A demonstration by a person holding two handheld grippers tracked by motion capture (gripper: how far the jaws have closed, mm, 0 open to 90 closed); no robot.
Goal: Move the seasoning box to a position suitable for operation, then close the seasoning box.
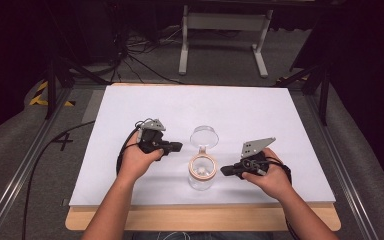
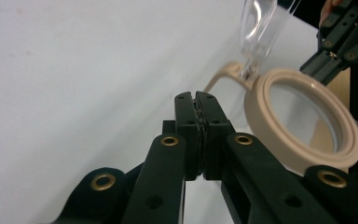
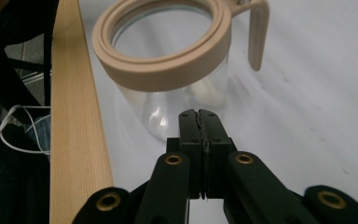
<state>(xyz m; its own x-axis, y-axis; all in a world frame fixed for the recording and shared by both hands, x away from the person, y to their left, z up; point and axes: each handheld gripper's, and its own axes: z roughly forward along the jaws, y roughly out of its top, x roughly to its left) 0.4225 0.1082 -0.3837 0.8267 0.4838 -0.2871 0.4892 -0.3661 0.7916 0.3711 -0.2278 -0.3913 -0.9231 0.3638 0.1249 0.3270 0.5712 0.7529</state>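
jars: 1 clear jar (image 1: 201, 176) between the gripper tips | beige rings: 1 ring (image 1: 202, 166) on it | lids: 1 clear lid (image 1: 204, 135) beyond | grippers: 2

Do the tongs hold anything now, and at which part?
Nothing is held. Both tongs, left and right, are shut on nothing, beside the jar.

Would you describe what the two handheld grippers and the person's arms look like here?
Both the left gripper and right gripper are black, each topped with a grey three-cornered plate with small holes and trailing a black cable. Their flat black jaws hang on linked bars with brass-coloured rivets. The forearms are bare: no sleeves, no gloves.
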